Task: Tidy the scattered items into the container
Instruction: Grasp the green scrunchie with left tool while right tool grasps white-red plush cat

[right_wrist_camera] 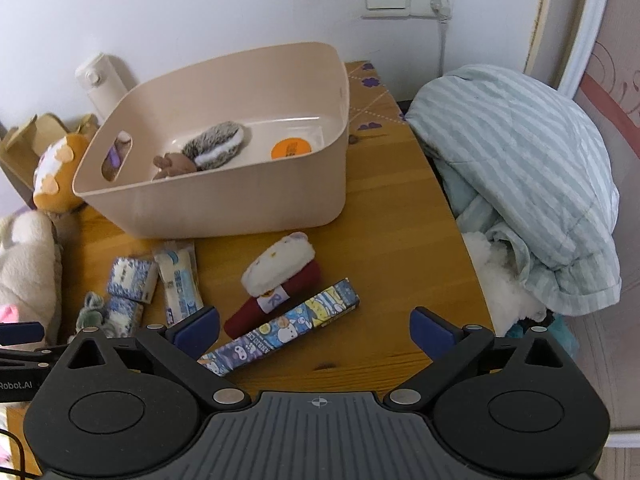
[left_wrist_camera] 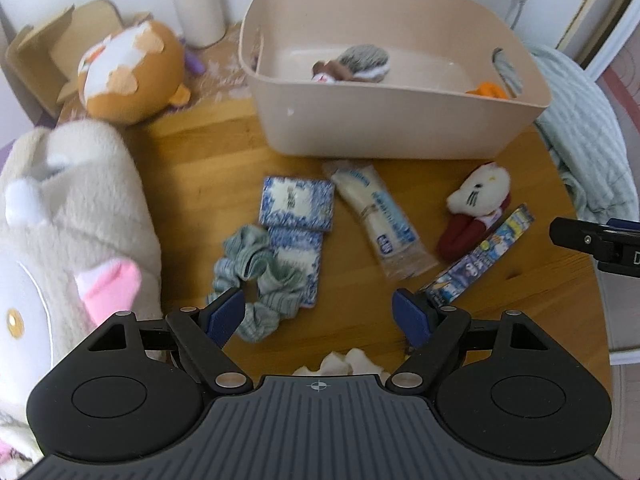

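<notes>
A beige tub point(left_wrist_camera: 384, 128) point(right_wrist_camera: 224, 208) stands at the back of the wooden table, holding a grey-brown plush point(left_wrist_camera: 352, 66) point(right_wrist_camera: 208, 148) and an orange item point(right_wrist_camera: 291, 148). In front of it lie a green scrunchie point(left_wrist_camera: 256, 276), two blue-white packets point(left_wrist_camera: 297, 202) point(right_wrist_camera: 132, 278), a white wrapped pack point(left_wrist_camera: 376, 216) point(right_wrist_camera: 180, 284), a white cat toy with red body point(left_wrist_camera: 476, 208) point(right_wrist_camera: 280, 280) and a long cartoon-print box point(left_wrist_camera: 480, 256) point(right_wrist_camera: 280, 326). My left gripper point(left_wrist_camera: 320, 314) hangs open above the scrunchie's near side. My right gripper point(right_wrist_camera: 316, 330) is open over the box's near end.
Large plush toys point(left_wrist_camera: 68, 220) crowd the left side, with an orange-white plush point(left_wrist_camera: 128, 72) and a cardboard box point(left_wrist_camera: 44, 52) behind. A white bottle point(left_wrist_camera: 198, 4) stands by the wall. A striped blanket point(right_wrist_camera: 520, 184) lies off the table's right edge.
</notes>
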A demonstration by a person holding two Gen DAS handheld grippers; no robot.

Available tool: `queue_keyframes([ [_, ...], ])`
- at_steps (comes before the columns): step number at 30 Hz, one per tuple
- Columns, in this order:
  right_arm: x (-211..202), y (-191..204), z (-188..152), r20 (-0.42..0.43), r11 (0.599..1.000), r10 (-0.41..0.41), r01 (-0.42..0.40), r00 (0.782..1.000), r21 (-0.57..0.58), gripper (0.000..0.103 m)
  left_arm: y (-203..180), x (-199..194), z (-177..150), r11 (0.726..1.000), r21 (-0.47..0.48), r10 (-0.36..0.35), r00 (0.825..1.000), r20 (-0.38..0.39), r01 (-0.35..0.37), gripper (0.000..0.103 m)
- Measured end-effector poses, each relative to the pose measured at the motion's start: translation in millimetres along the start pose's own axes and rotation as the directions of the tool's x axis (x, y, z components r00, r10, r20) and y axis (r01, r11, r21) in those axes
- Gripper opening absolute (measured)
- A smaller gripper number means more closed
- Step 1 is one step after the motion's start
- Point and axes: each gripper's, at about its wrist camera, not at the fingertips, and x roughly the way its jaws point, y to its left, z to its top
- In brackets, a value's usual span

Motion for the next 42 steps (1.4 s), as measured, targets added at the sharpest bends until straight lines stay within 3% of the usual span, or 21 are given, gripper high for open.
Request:
queue_keyframes([
  [14,26,14,7,-0.007,0.999,-0.03,0.03,1.0,-0.04,0.103,24,31,-9,0.991,-0.135,-0.021,0.997,-0.071,0.012,0.082],
  [21,47,16,17,-0.022,0.999,-0.051,0.051,0.998,-0.002,0.103,33,47,-9,0.986,-0.167,-0.028,0.996,-0.089,0.013,0.082],
  [30,71,20,33,-0.032,0.997,-0.076,0.076,0.997,0.011,0.103,50,65,-1,0.965,-0.261,-0.03,0.994,-0.108,0.001,0.082],
  [36,85,20,38,-0.047,0.996,-0.088,0.089,0.995,0.017,0.103,67,69,3,0.919,-0.394,-0.077,0.991,-0.109,0.029,0.082],
  [42,97,19,41,-0.066,0.995,-0.088,0.09,0.994,0.034,0.103,65,71,5,0.908,-0.418,-0.075,0.991,-0.114,0.02,0.082],
])
